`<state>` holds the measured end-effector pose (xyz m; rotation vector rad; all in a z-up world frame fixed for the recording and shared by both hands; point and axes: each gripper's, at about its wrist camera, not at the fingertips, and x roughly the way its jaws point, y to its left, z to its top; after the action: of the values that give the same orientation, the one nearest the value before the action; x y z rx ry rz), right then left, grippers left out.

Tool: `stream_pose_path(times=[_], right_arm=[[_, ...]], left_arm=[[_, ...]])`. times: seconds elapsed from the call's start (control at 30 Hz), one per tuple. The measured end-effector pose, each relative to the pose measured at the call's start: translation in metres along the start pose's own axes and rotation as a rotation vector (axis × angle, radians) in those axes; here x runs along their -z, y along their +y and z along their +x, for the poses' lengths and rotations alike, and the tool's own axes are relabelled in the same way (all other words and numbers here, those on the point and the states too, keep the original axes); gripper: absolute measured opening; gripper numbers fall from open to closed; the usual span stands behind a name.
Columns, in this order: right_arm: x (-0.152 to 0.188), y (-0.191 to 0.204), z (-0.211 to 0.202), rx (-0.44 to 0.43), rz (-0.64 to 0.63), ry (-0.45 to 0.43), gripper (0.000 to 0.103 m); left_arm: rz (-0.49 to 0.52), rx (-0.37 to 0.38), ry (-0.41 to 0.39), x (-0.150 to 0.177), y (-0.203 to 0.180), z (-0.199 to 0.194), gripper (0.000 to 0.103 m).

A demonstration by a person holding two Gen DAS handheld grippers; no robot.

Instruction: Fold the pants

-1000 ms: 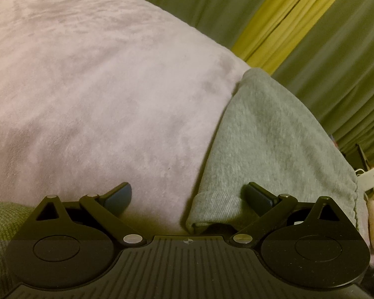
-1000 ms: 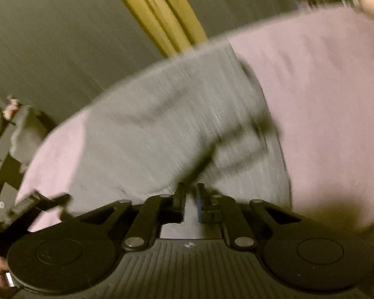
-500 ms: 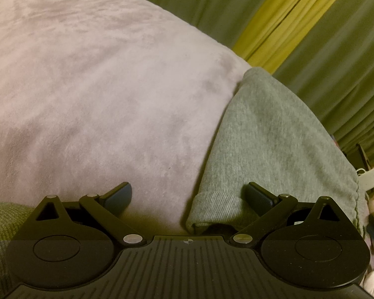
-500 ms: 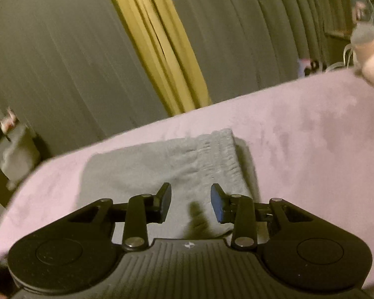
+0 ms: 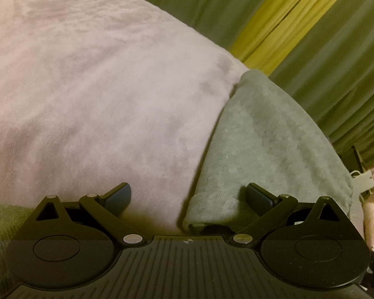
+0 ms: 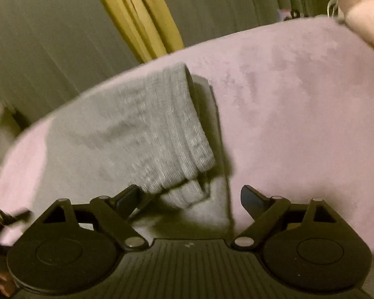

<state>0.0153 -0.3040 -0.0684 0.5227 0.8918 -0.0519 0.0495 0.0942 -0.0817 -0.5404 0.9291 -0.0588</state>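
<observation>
Folded grey knit pants (image 6: 147, 134) lie on a pale pink plush blanket (image 6: 299, 114), their ribbed waistband on top, near the blanket's far edge by the olive and yellow curtains (image 6: 137, 12). The right gripper (image 6: 189, 196), its jaws just opened wide, hovers over the pants' near edge; the left gripper (image 5: 189, 196) gapes wide at the pants' corner, gripping nothing
</observation>
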Motion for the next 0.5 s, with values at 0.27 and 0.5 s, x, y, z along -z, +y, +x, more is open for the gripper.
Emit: stream_pose_path(times=[0.27,0.5], right_arm=[[-0.031,-0.032,0.006,-0.089,-0.003,0.034,0.099],[-0.047,-0.077,0.063,-0.302,0.258,0.227,0.099]], left_arm=[[0.280,0.044,-0.047,-0.030,-0.040,0.006,0.102],[0.250,0.115,0.228,-0.055,-0.047,0.067,0.102]])
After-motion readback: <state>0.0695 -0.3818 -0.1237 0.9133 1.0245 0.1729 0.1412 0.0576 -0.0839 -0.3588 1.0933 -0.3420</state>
